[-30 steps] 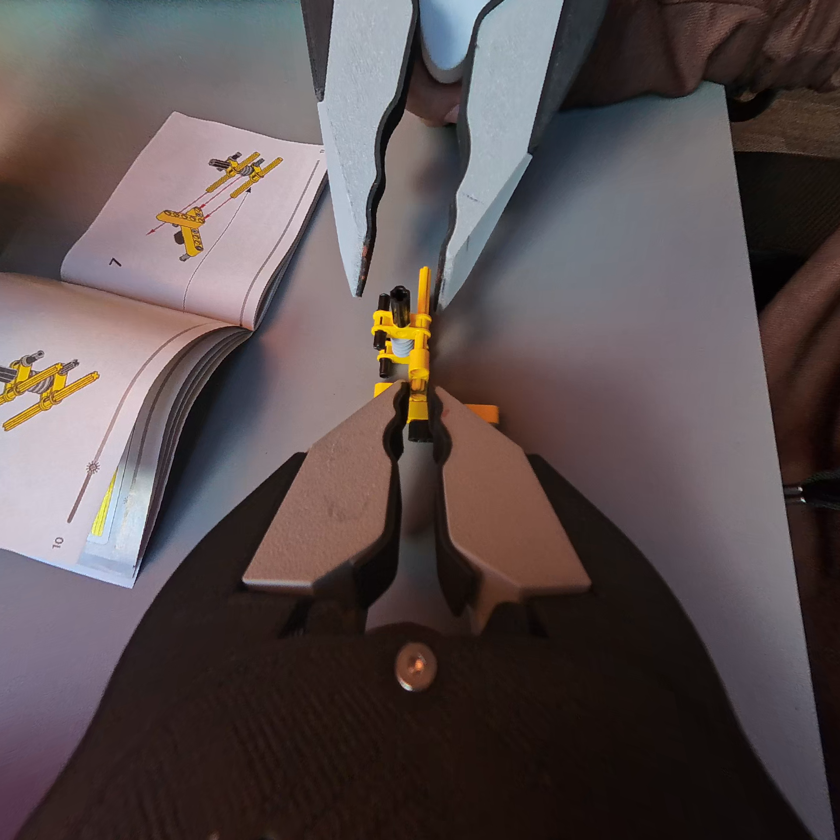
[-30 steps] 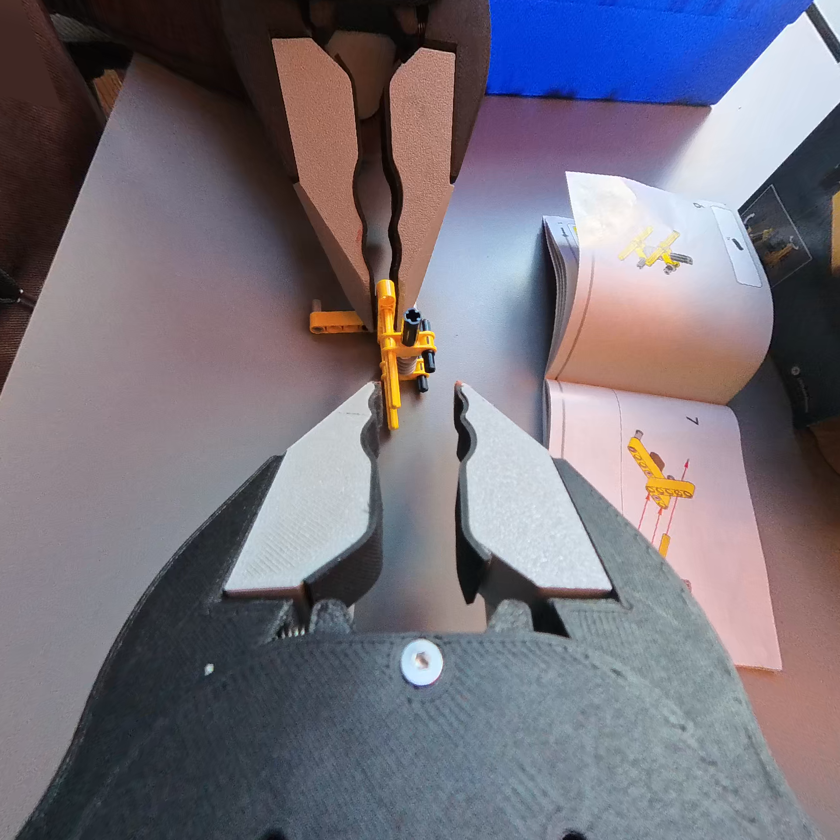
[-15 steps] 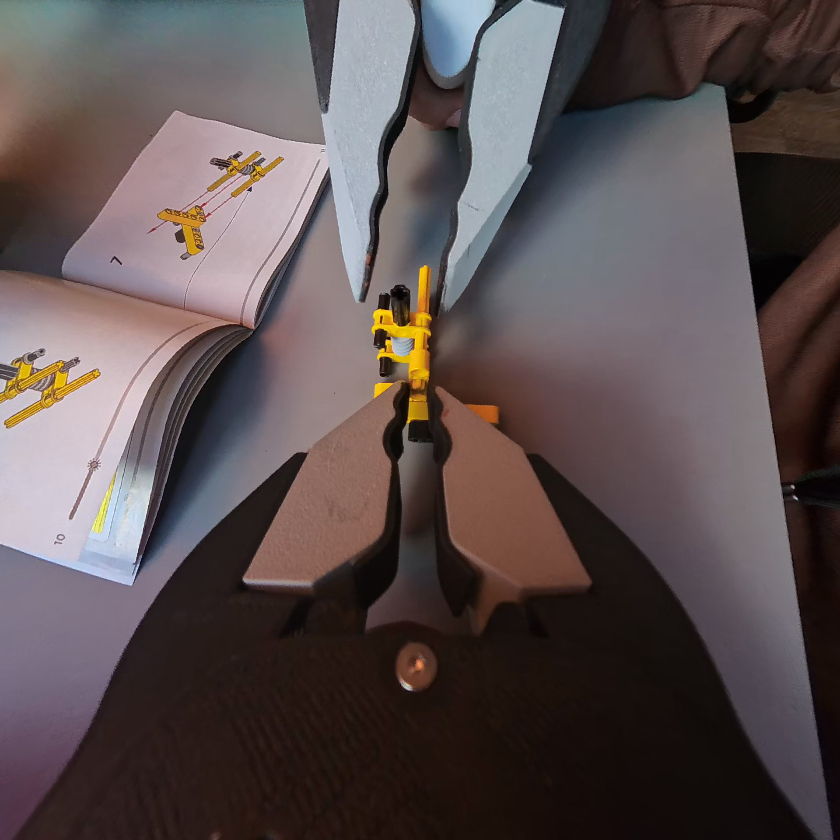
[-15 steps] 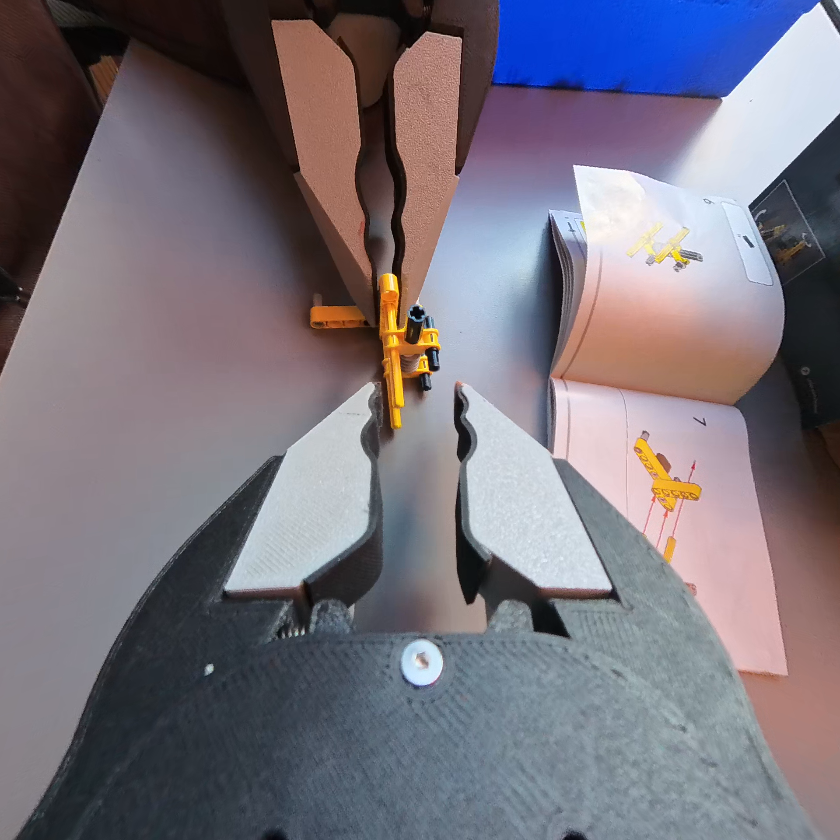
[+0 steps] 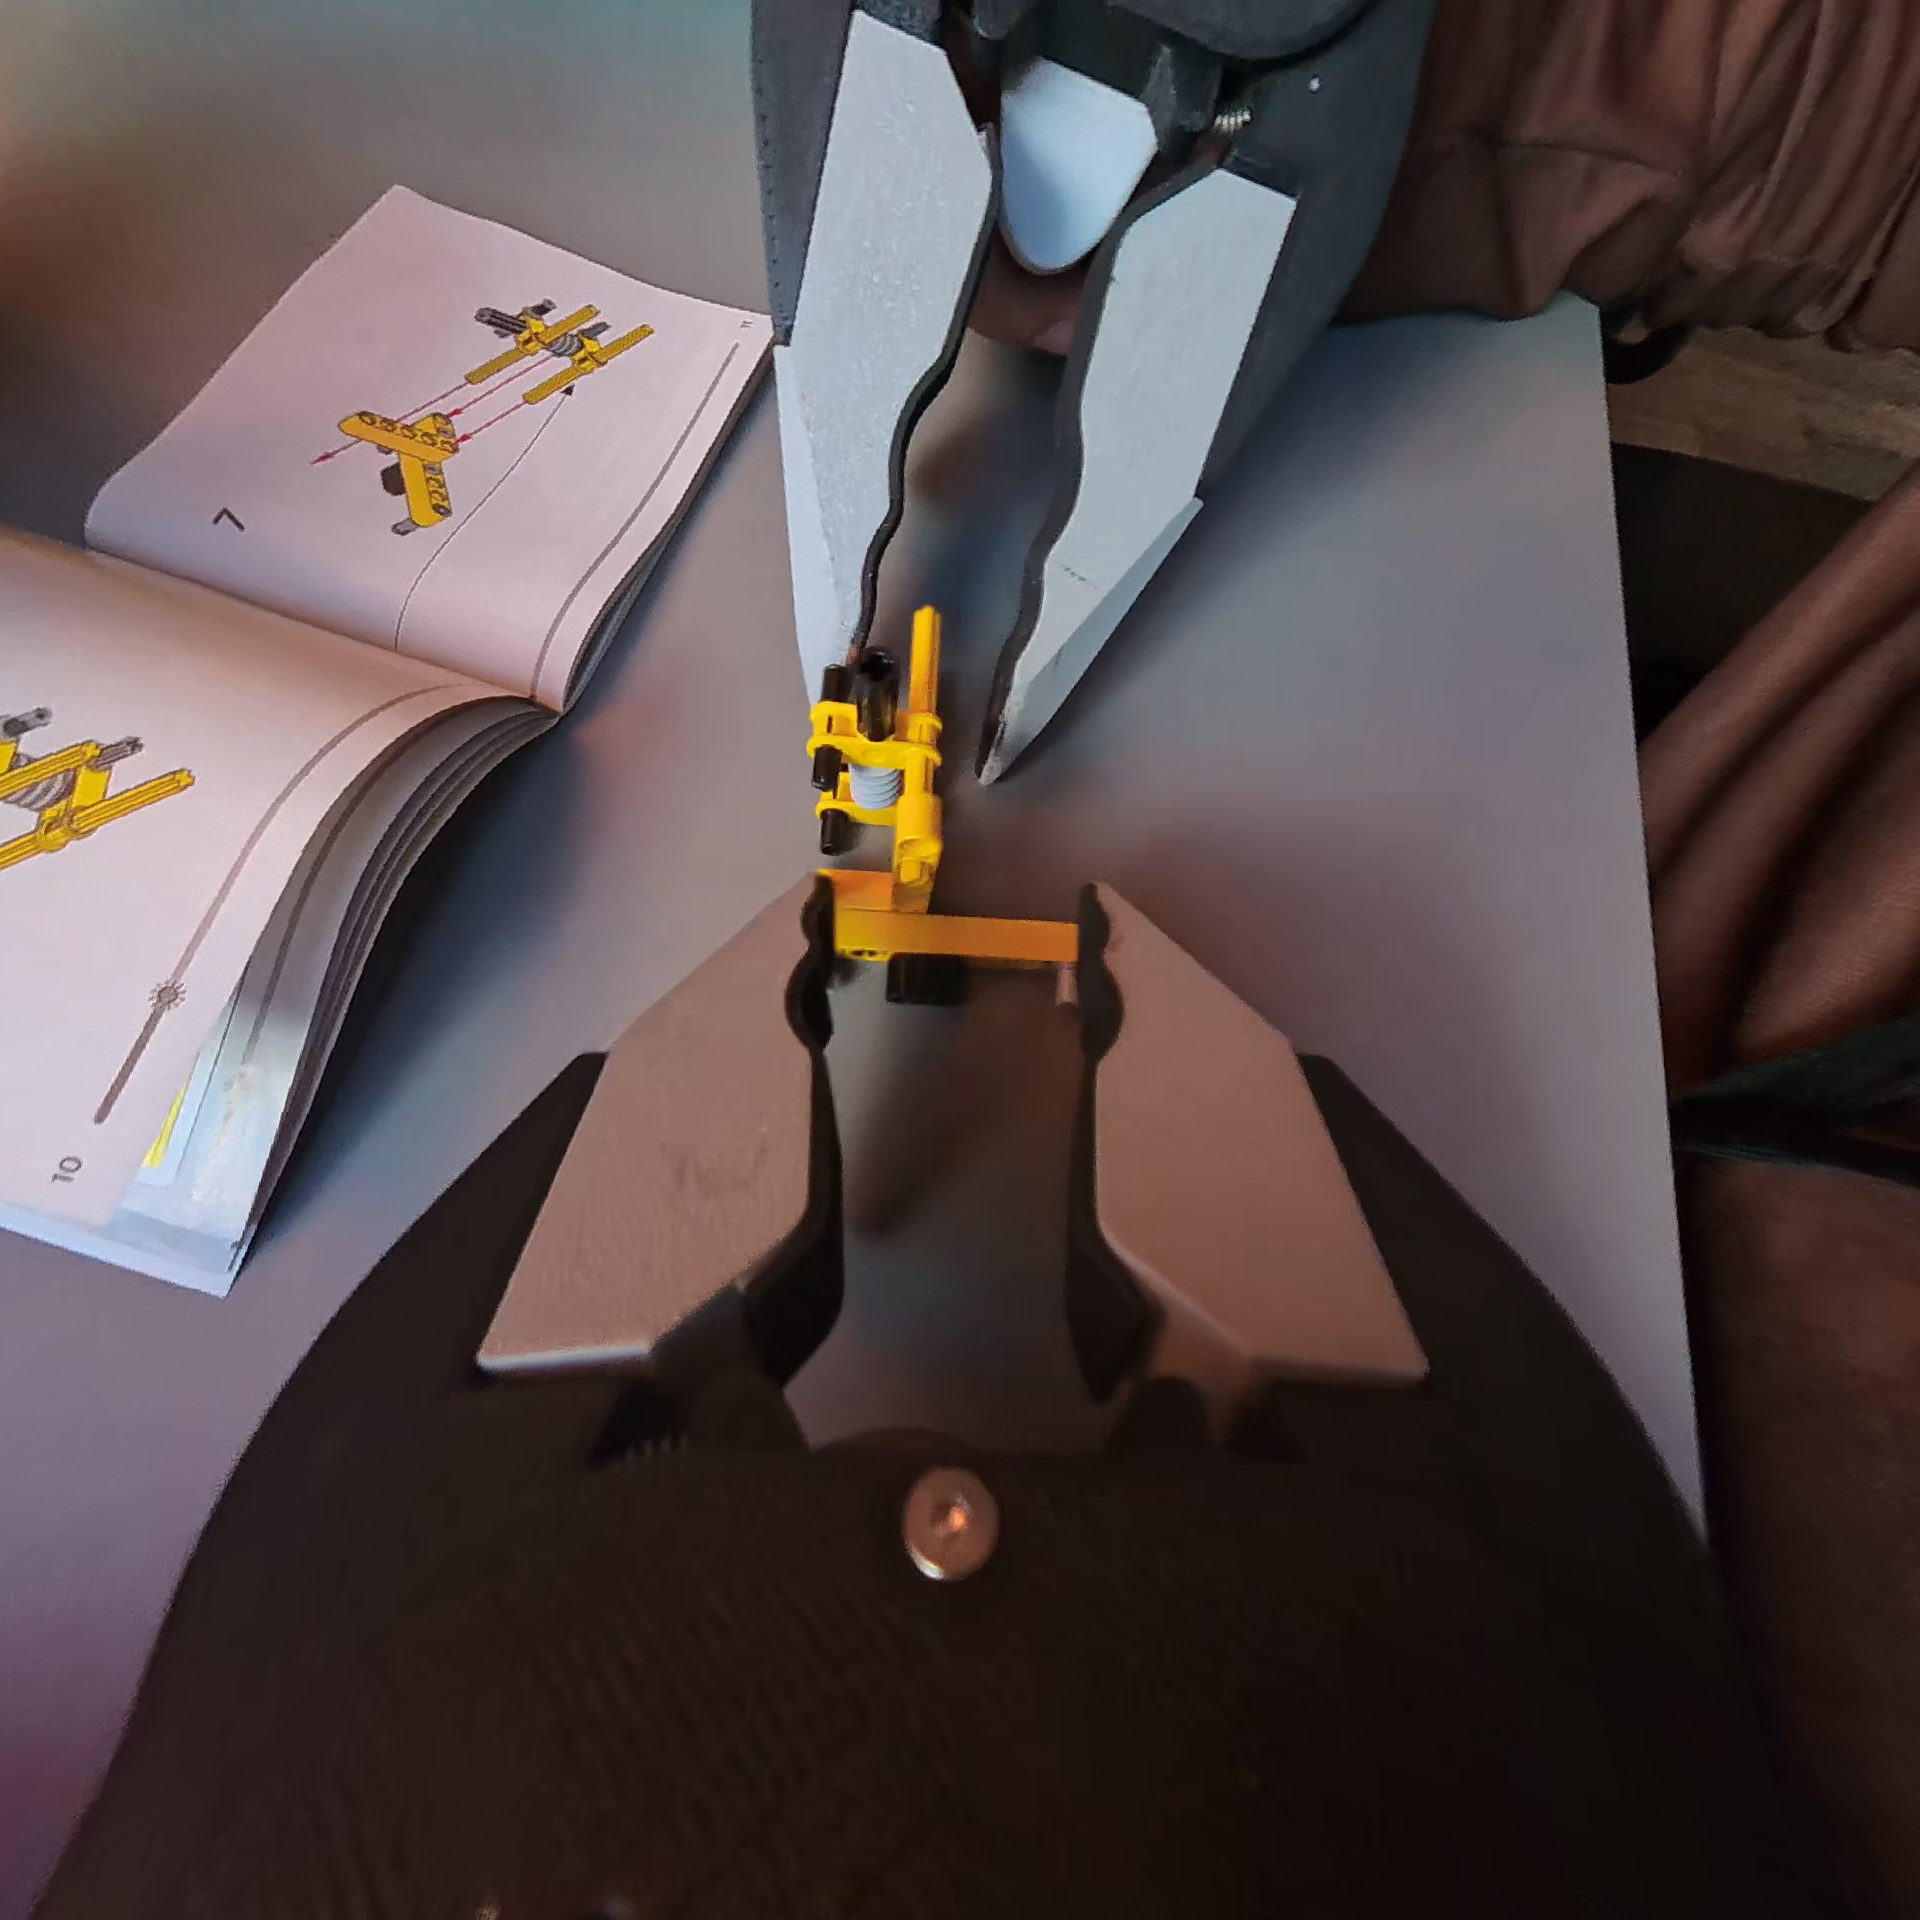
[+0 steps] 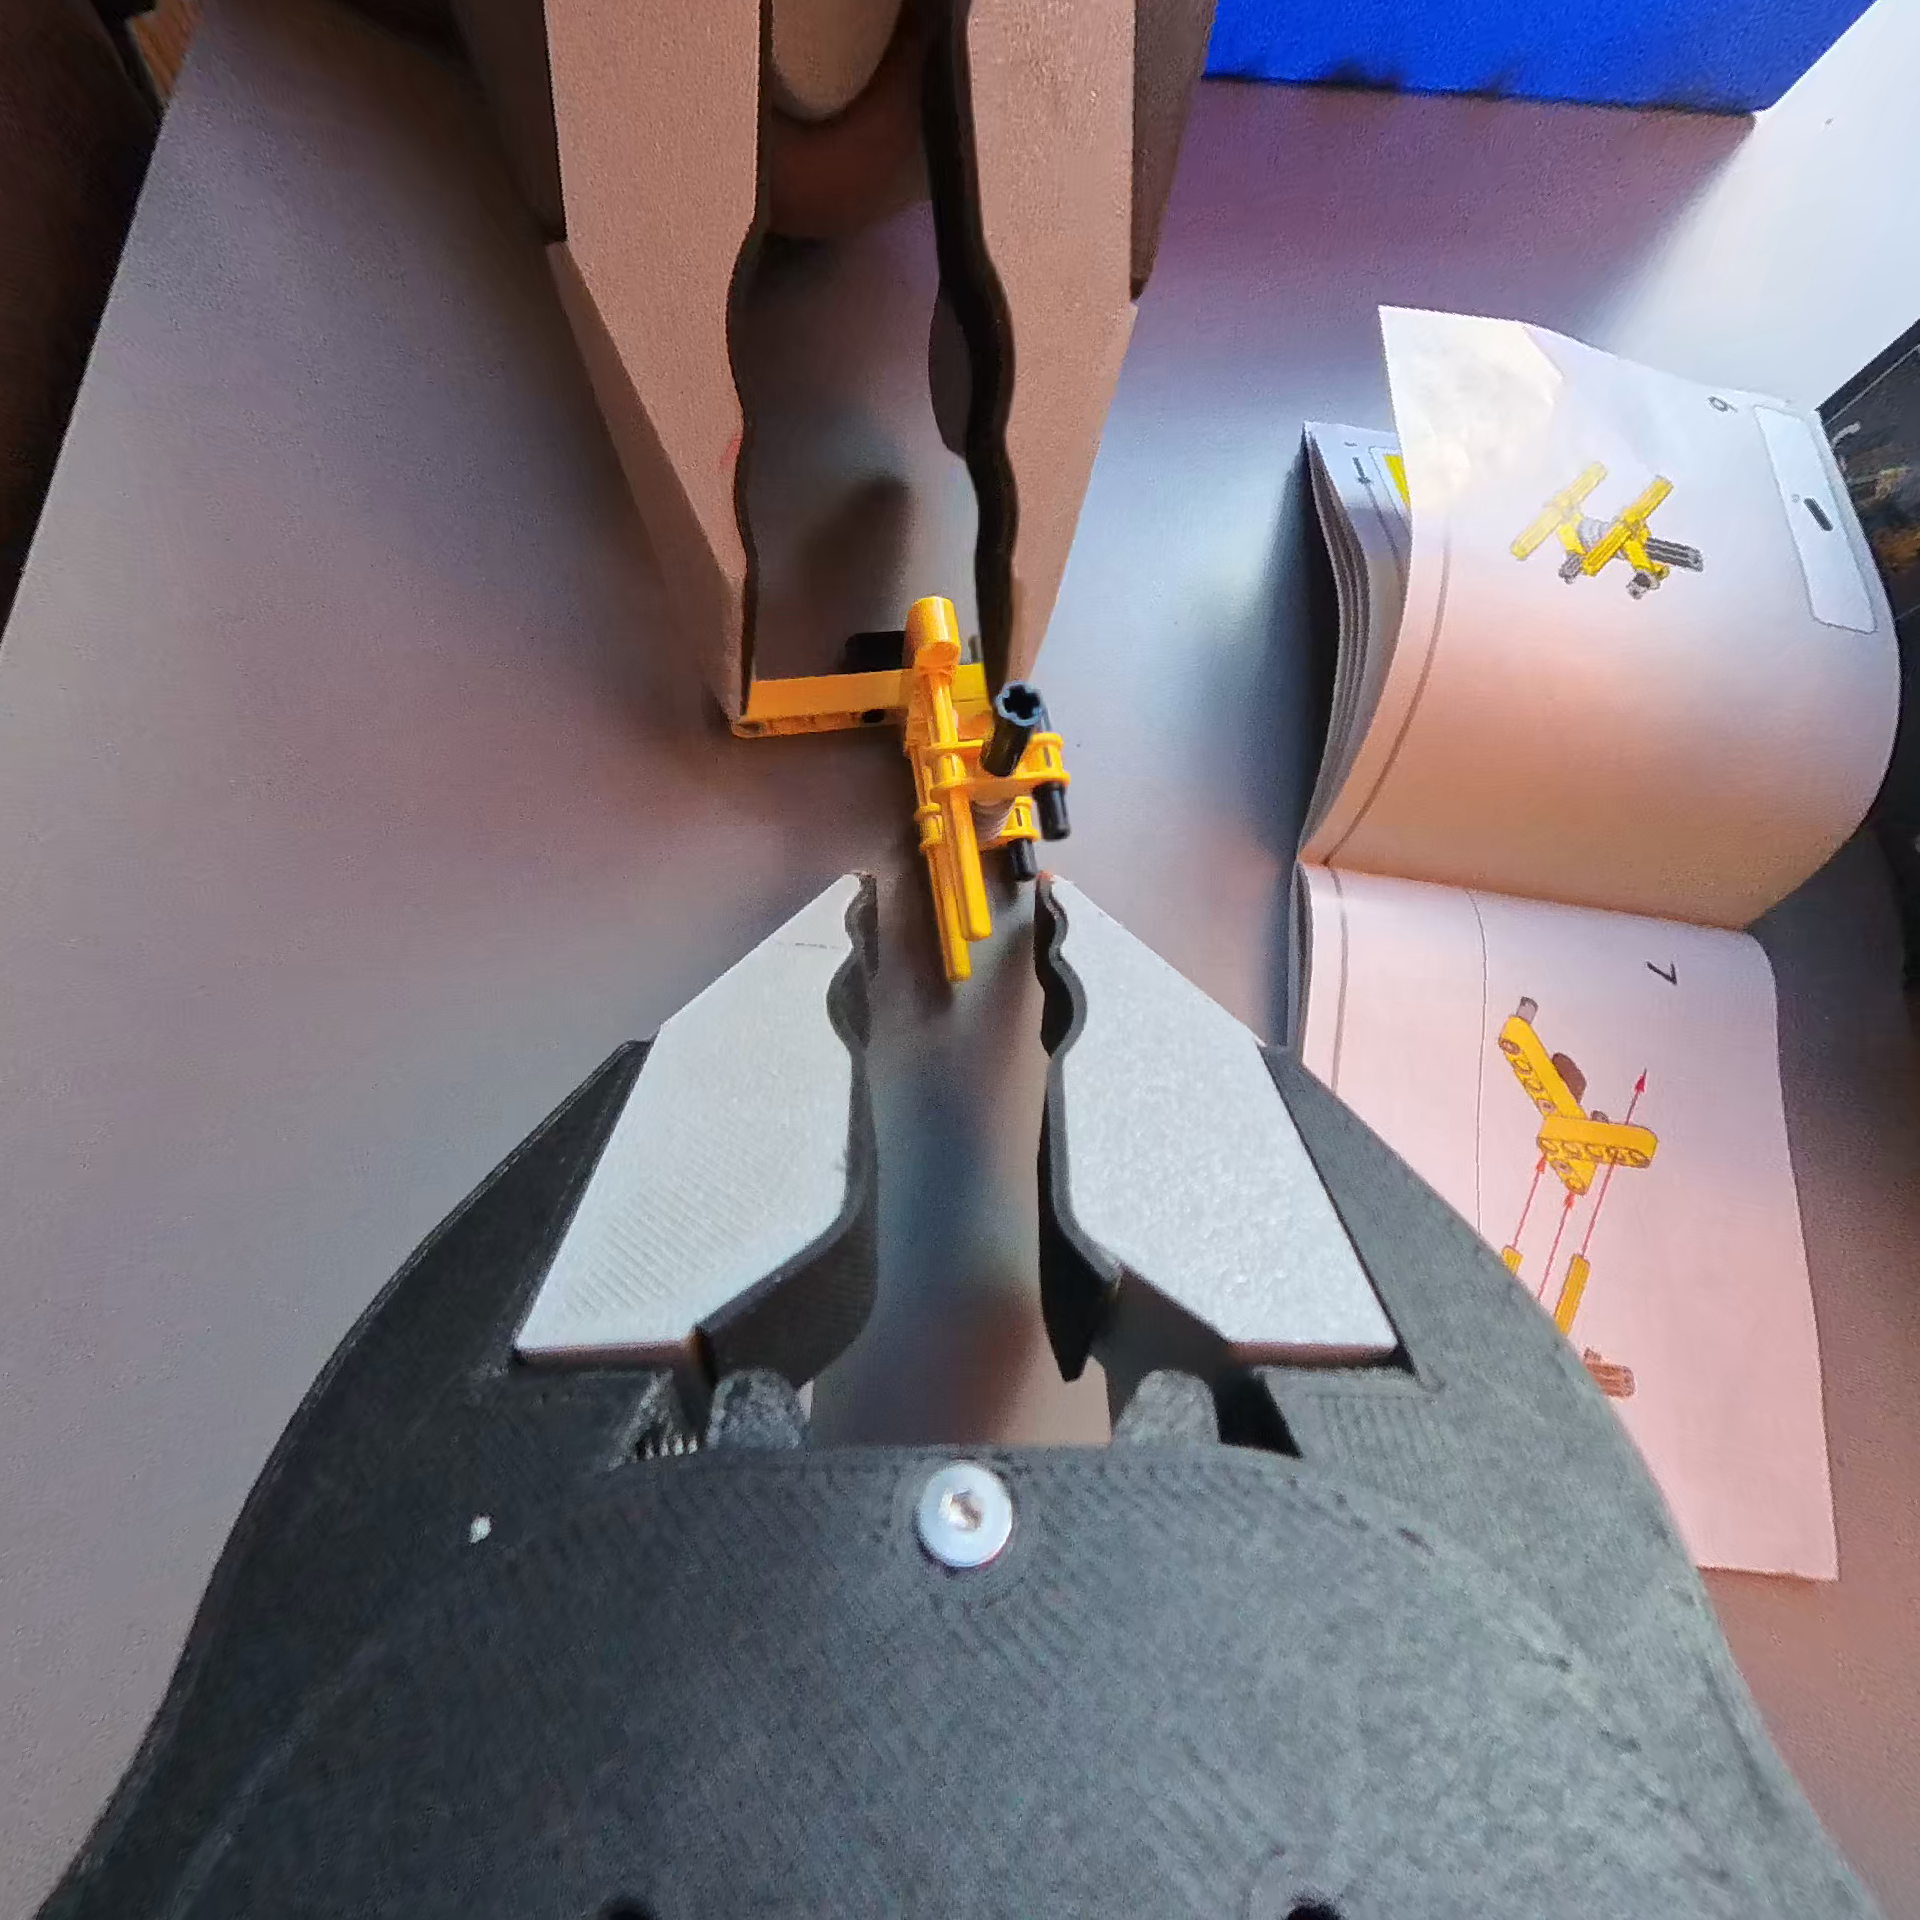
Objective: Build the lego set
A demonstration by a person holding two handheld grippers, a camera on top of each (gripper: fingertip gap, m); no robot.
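A small yellow assembly (image 5: 883, 769) with black pins and a grey worm gear sits on the grey table (image 5: 1351, 727), joined to or resting against a yellow beam (image 5: 966, 935). My left gripper (image 5: 956, 909) is open, its fingertips at the two ends of the beam. My right gripper (image 6: 953, 883) is open, and the assembly's yellow axle (image 6: 956, 904) lies between its tips without being clamped. The assembly (image 6: 971, 790) and beam (image 6: 821, 696) also show in the right wrist view, with the left gripper (image 6: 873, 691) beyond them. The right gripper (image 5: 920, 717) faces me in the left wrist view.
An open instruction booklet (image 5: 312, 665) lies on the table beside the assembly and also shows in the right wrist view (image 6: 1558, 727). A blue box (image 6: 1455, 42) stands at the table's far end. The table edge (image 5: 1636, 831) and a brown sleeve (image 5: 1662, 156) are close by. Only a small space, under 4 cm, lies between the two pairs of fingers.
My left gripper has opened and let go of the assembly's end, uncovering the yellow beam between its fingers. My right gripper has moved closer around the axle and stays open.
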